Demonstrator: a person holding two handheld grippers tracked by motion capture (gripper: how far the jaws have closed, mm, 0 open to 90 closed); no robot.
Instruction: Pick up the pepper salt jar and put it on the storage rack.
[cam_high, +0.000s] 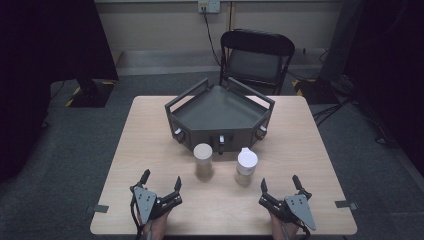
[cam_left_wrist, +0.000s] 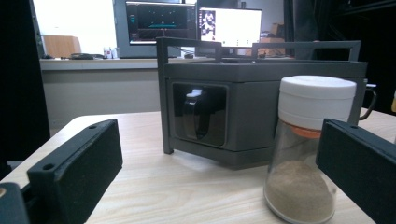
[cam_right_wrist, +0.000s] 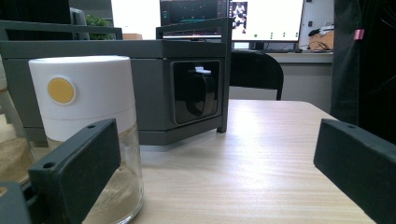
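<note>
Left gripper (cam_high: 161, 180): rested at the near table edge, jaws spread apart, nothing between them.
Right gripper (cam_high: 279, 182): rested at the near edge too, jaws wide apart and empty.
Left jar (cam_high: 203, 161): stood upright ahead of the left gripper and toward its right jaw, apart from it, with brown powder inside.
Right jar (cam_high: 246, 165): stood upright ahead of the right gripper, off toward its left jaw, untouched; a yellow dot marked its white cap (cam_right_wrist: 81, 95).
Grey tray (cam_high: 220, 111): sat beyond both jars, farther from the grippers.
Table (cam_high: 150, 120): carried everything.
</note>
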